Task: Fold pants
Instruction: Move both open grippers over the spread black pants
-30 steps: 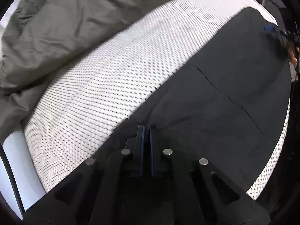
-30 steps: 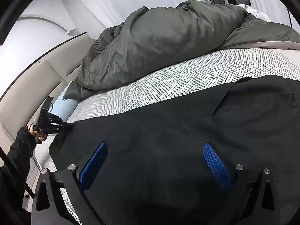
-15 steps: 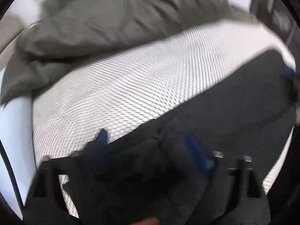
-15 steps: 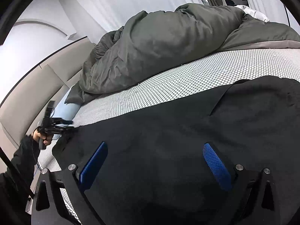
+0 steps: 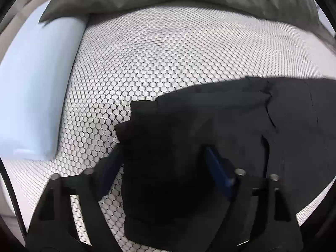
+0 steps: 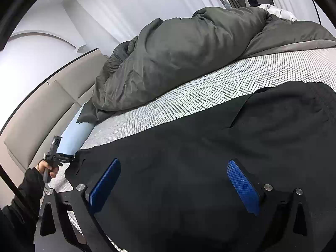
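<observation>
Pants: black soft cloth pants, limp and light; take the bunched hem, lower centre.
Left claw: jaws apart, have just been closing around the hem.
Right claw: apart, empty.

pants: run past the right and lower edges in both wrist views
left gripper: left finger blurred; the cloth bunched between hides whether the pads touch it
duvet: top cropped in left view
person's sleeve: cut off at frame edge
</observation>
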The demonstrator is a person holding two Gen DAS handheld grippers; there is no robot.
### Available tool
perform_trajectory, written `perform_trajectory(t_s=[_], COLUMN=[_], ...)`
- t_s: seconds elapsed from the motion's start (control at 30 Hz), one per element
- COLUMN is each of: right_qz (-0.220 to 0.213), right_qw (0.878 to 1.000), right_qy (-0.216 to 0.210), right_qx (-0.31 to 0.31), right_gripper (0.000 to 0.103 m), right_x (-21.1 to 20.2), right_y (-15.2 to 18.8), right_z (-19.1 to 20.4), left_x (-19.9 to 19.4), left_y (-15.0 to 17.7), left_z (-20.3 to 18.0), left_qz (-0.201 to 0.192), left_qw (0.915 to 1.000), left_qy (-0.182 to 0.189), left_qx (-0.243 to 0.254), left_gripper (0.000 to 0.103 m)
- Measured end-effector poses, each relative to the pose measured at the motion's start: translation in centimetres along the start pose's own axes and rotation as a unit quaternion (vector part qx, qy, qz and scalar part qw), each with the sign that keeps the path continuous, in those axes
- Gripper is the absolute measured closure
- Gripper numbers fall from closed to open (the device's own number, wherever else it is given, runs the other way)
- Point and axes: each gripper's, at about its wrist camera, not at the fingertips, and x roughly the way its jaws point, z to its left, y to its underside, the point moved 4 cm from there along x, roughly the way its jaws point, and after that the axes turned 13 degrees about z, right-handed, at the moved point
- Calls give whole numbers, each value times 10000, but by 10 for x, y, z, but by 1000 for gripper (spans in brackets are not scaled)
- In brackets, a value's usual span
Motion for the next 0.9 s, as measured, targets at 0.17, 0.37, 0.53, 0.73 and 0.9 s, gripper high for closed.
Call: perform_trajectory(t_s=[0.17,0.37,0.53,0.73,0.9], right_qz=[24,61,77,111,130], right_qw=[10000,10000,9999,9999,9998], right_qy=[29,60,87,96,137], right_qx=[3,-36,-44,-61,-114], right_gripper=[0,0,0,0,0], right_x=[2,4,5,8,10], right_y=[0,-1,-1,-1,-1], right_z=[1,2,1,3,4], left_x=[-18,-17,-12,-2,-20], left_y=[-5,-11,-8,0,4], left_z=[8,28,13,11,9], left_qz=[-408,-464,-305,-219,-572], left_qw=[9991,9979,9990,9993,9974], left_qy=[-77,-133,234,136,190], left_qx=[-90,-431,-218,-253,-406], left_gripper=[94,94,59,60,86])
